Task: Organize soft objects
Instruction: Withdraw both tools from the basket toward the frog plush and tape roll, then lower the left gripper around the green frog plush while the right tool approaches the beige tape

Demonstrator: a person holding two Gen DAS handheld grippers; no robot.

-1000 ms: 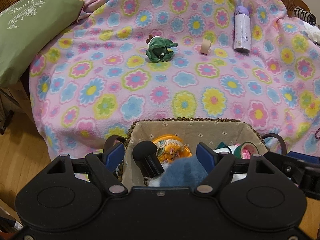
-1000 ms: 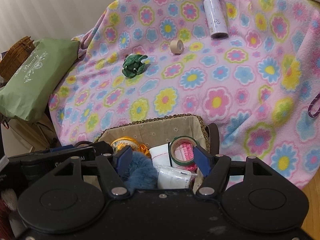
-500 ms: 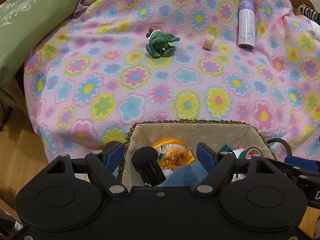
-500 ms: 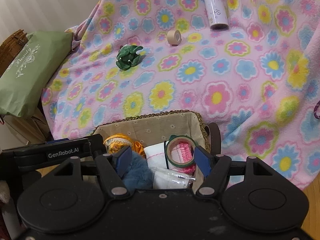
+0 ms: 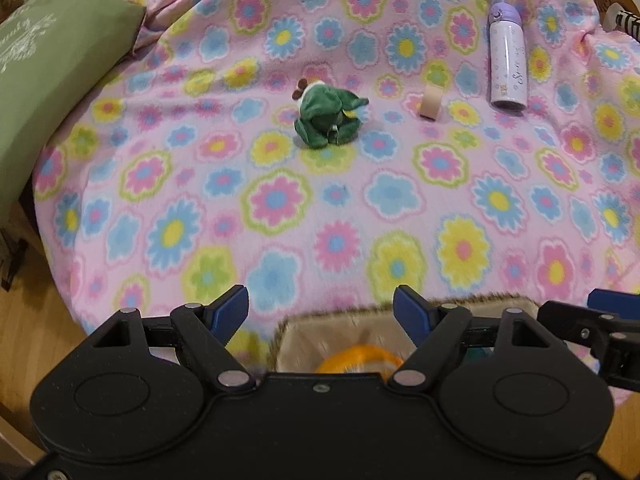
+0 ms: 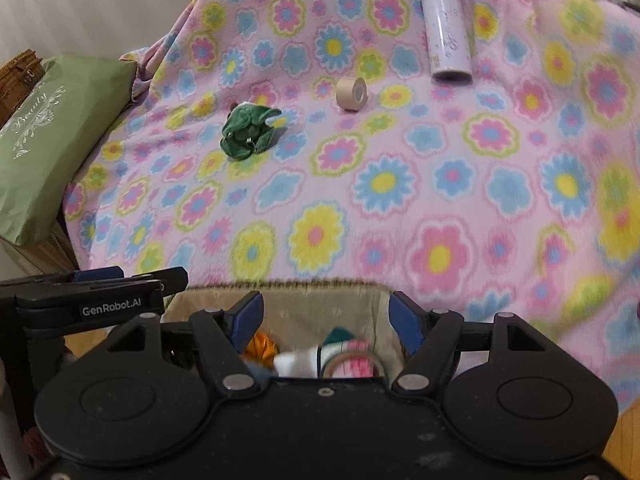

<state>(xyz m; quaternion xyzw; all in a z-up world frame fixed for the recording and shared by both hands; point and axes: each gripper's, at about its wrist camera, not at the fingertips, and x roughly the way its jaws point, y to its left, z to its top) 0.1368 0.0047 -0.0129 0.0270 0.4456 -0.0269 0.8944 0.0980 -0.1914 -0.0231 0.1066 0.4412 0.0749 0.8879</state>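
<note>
With several soft items already in the basket (image 6: pixel 280 314) at bottom centre, the green plush toy (image 5: pixel 326 114) remains on the blanket (image 5: pixel 280 200) above centre, and both the left tool (image 5: pixel 320 312) and right tool (image 6: pixel 326 316) gape empty.

**Fleece, plush, plastic and wicker**

The flowered blanket (image 5: pixel 280 200) is soft, matt fleece with a fuzzy nap. The green frog toy (image 5: pixel 326 116) is short-pile plush. The beige tape roll (image 6: pixel 352 94) looks like matt paper; the lilac bottle (image 6: pixel 446 36) is smooth with a slight sheen. The basket (image 6: pixel 304 284) has a rough woven rim and cloth lining. The green cushion (image 6: pixel 52 140) is smooth matt cloth. Both tools' bodies are matt black plastic.
</note>
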